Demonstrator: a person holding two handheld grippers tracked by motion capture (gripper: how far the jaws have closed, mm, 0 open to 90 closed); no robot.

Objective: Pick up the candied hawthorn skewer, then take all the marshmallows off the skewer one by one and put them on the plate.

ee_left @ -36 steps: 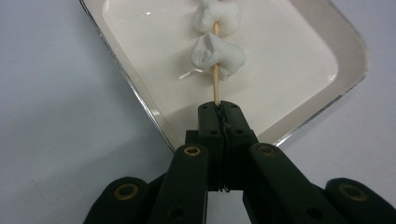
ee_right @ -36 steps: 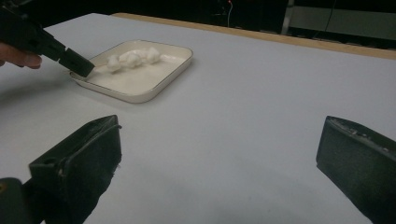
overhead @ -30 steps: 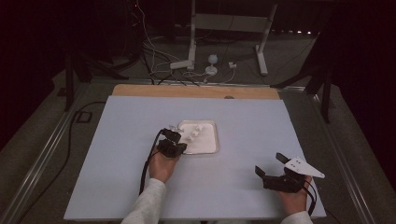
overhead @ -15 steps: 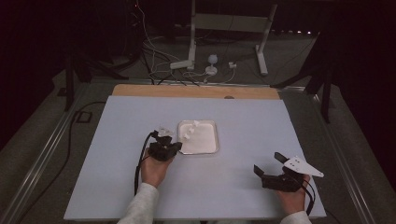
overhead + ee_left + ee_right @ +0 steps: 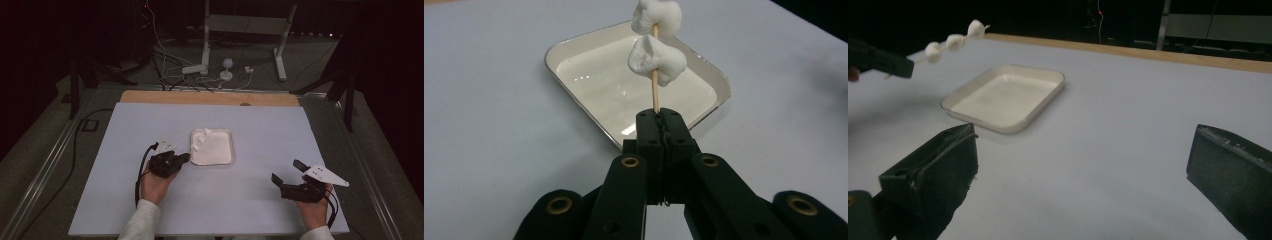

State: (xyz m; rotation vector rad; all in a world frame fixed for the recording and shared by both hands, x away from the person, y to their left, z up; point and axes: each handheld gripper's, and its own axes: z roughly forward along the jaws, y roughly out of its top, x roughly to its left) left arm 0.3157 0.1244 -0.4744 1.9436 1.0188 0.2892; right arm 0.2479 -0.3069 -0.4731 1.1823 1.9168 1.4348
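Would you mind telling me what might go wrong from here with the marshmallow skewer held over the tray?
1. The left gripper pinches only the bottom end of the thin skewer, so it could pivot or slip.
2. The marshmallows sit loosely spaced on the stick and might slide off, perhaps missing the tray.
3. The right gripper is open and far off, too distant to steady anything.

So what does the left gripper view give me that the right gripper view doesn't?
Left gripper view alone: the left hand-held gripper up close, its jaws shut on the wooden skewer, two marshmallows in frame, the upper one cut by the edge. Right gripper view alone: the right hand-held gripper with jaws wide apart and nothing between them, a third marshmallow on the skewer, and the table's wooden far edge. Both share: the white tray with nothing visible inside, the skewer raised near it, and the pale tabletop.
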